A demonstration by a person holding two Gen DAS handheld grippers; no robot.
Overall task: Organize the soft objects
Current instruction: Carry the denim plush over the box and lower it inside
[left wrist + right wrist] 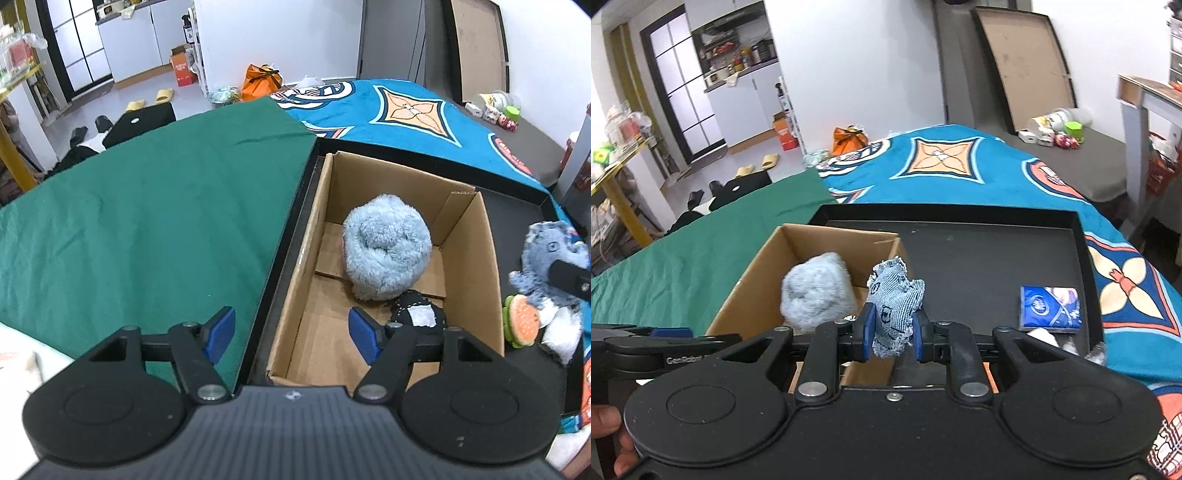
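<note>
A cardboard box (469,236) stands in a black tray (990,254). Inside the box lie a fluffy light-blue roll (388,247) and a small black soft toy with a white patch (419,314). My left gripper (291,334) is open and empty, over the box's near left wall. My right gripper (892,334) is shut on a denim soft toy (895,304) and holds it above the box's right wall; the toy also shows at the right in the left wrist view (550,258). The fluffy roll also shows in the right wrist view (816,291).
A burger-shaped toy (521,319) and a white soft item (561,328) lie in the tray right of the box. A blue packet (1051,304) lies in the tray's right part. Green cloth (147,221) and a teal patterned blanket (942,162) cover the surface.
</note>
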